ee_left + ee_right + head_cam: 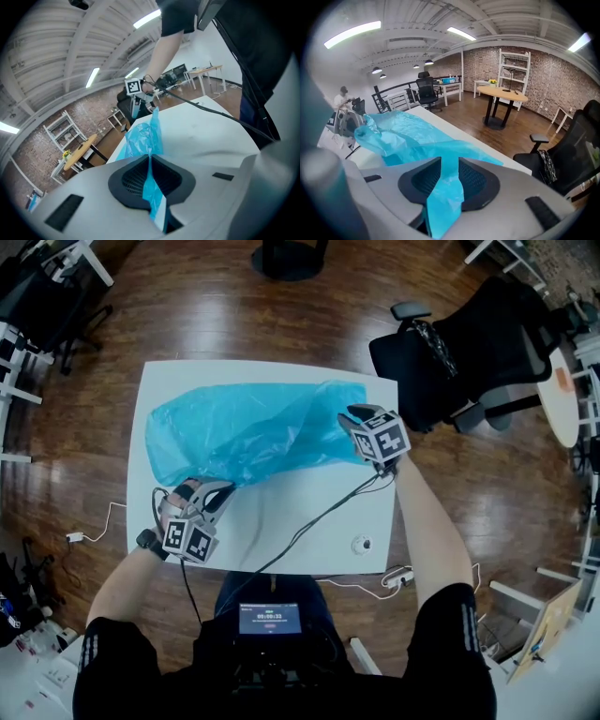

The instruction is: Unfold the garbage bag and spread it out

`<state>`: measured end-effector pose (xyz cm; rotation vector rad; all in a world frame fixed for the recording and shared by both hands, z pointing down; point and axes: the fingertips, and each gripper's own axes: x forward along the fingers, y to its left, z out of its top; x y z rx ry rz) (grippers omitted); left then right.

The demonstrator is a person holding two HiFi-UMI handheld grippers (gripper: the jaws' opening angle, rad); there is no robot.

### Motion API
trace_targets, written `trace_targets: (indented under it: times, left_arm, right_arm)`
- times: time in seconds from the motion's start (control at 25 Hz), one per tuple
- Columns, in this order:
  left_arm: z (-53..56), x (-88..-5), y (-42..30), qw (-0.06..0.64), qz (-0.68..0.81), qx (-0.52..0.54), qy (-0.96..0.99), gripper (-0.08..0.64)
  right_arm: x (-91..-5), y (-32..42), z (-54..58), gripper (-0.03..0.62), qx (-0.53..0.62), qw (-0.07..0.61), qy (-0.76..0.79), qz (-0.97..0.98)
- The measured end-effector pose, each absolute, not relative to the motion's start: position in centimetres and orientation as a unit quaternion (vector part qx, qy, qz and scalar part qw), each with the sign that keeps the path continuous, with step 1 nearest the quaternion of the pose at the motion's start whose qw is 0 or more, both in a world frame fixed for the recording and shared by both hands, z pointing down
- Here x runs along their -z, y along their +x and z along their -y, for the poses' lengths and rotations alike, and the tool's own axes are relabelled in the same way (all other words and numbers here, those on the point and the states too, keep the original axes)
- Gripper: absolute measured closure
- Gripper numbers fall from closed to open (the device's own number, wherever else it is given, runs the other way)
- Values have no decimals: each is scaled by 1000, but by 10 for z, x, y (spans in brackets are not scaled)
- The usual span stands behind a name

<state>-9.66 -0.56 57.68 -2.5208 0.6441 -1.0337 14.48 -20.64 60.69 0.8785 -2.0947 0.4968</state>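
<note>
While the blue garbage bag (248, 432) lay rumpled across the far half of the white table (281, 545), I held it in two places. My left gripper (217, 491) sat at the bag's near left corner, with its jaws pressed almost together on a thin fold of the film. My right gripper (352, 418) was at the bag's right end, close to the table's right edge. Its jaws stood wider, pinching a thicker, bunched strip of the plastic. Between my two grips the bag hung loose and wrinkled, partly raised off the tabletop. A black cable (309, 526) crossed the bare near part of the table.
</note>
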Motion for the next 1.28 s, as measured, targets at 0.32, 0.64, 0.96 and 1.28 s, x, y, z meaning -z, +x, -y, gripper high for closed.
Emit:
trace_targets:
  times: [0.32,0.64,0.96,1.28]
  left_arm:
    - [-7,-593,-92,158,-216,368,-891,534]
    - [-18,-608,-94,173,-194,374,-890,534]
    - [-18,-606,-93,160,-197,366,-895,535]
    - [-19,-609,-96,159,-198,362,-897,534]
  right_arm:
    - [-535,90,225,437,-220,343,280,869]
    - [-561,25,249,408,-277,397,198,852]
    - [-635,-20,251,407,-375,453,169,791]
    - [-683,-33,253,407,-400,471,199,761]
